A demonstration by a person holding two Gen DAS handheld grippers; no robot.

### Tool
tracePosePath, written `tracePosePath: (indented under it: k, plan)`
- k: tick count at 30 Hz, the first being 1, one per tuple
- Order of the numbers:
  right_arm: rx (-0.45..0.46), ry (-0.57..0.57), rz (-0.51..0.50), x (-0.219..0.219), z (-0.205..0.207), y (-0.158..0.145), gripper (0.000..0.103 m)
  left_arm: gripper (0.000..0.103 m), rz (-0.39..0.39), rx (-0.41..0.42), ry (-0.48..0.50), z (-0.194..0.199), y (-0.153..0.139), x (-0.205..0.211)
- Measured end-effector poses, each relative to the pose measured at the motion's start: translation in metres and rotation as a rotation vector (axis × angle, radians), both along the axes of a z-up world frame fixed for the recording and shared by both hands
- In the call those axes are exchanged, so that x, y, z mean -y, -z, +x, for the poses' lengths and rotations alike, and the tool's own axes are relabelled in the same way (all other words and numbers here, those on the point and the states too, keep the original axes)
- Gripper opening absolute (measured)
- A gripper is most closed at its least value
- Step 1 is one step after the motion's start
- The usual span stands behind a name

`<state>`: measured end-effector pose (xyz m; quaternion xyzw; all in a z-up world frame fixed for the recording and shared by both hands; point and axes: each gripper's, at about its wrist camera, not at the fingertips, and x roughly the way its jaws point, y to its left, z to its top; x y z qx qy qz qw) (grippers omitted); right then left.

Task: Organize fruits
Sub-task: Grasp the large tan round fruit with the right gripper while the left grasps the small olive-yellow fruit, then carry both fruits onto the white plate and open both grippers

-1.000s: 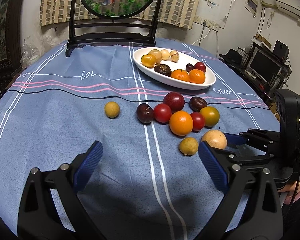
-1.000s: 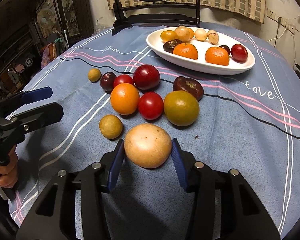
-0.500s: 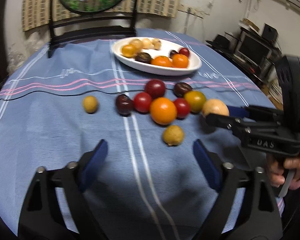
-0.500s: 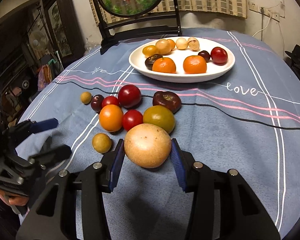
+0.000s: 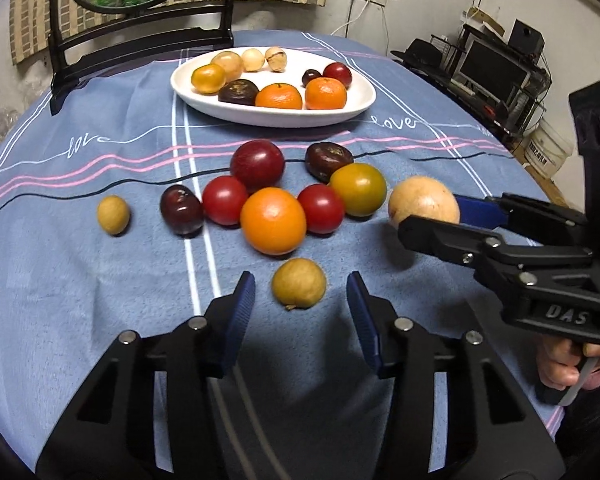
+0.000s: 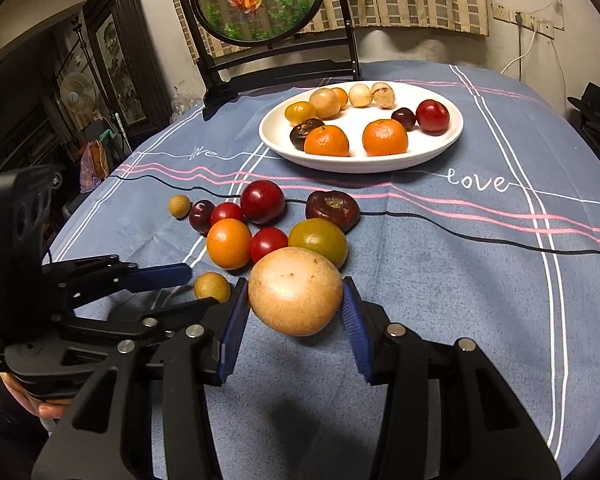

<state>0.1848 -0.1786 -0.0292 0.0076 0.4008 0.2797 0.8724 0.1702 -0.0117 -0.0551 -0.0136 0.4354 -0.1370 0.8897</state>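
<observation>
My left gripper [image 5: 300,300] is low over the blue cloth, its jaws closing around a small yellow-brown fruit [image 5: 299,283]. A gap still shows on each side of that fruit. My right gripper [image 6: 294,300] is shut on a large tan round fruit [image 6: 296,292] and holds it just above the cloth. The tan fruit [image 5: 424,204] also shows at the right of the left wrist view. An orange [image 5: 273,220], red tomatoes, dark plums and a green-yellow tomato [image 5: 358,189] lie loose in a cluster. A white oval plate [image 5: 356,108] behind them holds several fruits.
One more small yellow fruit [image 5: 113,215] lies apart at the left. A black stand with a round fish picture [image 6: 260,0] is at the table's far edge. A desk with a monitor [image 5: 496,68] is off to the right. A hand [image 5: 564,364] holds the right gripper.
My left gripper has moved forward to the small yellow-brown fruit and its jaws have narrowed around it. The right gripper has lifted the tan fruit slightly, toward the cluster.
</observation>
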Motion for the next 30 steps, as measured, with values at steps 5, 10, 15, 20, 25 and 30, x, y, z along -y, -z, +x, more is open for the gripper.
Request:
tracePosePath:
  k: [5, 10, 15, 20, 25, 30]
  plan:
    - [-0.003, -0.001, 0.013, 0.0022, -0.0013, -0.0018, 0.047, 0.042, 0.014, -0.005, 0.004, 0.0029, 0.0013, 0.0034]
    - [0.0, -0.002, 0.018, 0.0028, -0.0022, -0.0023, 0.047, 0.039, 0.012, -0.027, -0.001, 0.0063, 0.0049, 0.0027]
    - [-0.007, -0.001, 0.017, 0.0028, -0.0016, -0.0024, 0.047, 0.038, 0.013, -0.032, -0.005, 0.0067, 0.0057, 0.0028]
    - [-0.009, 0.001, 0.016, 0.0031, -0.0018, -0.0023, 0.047, 0.033, 0.021, -0.029, -0.007, 0.0074, 0.0061, 0.0048]
    - [-0.013, 0.003, 0.015, 0.0034, -0.0005, -0.0019, 0.047, 0.03, 0.018, -0.028, -0.01, 0.007, 0.006, 0.0038]
    - [-0.018, 0.002, 0.015, 0.0033, 0.0001, -0.0009, 0.046, 0.03, 0.016, -0.017, -0.01, 0.0046, 0.0036, 0.0021]
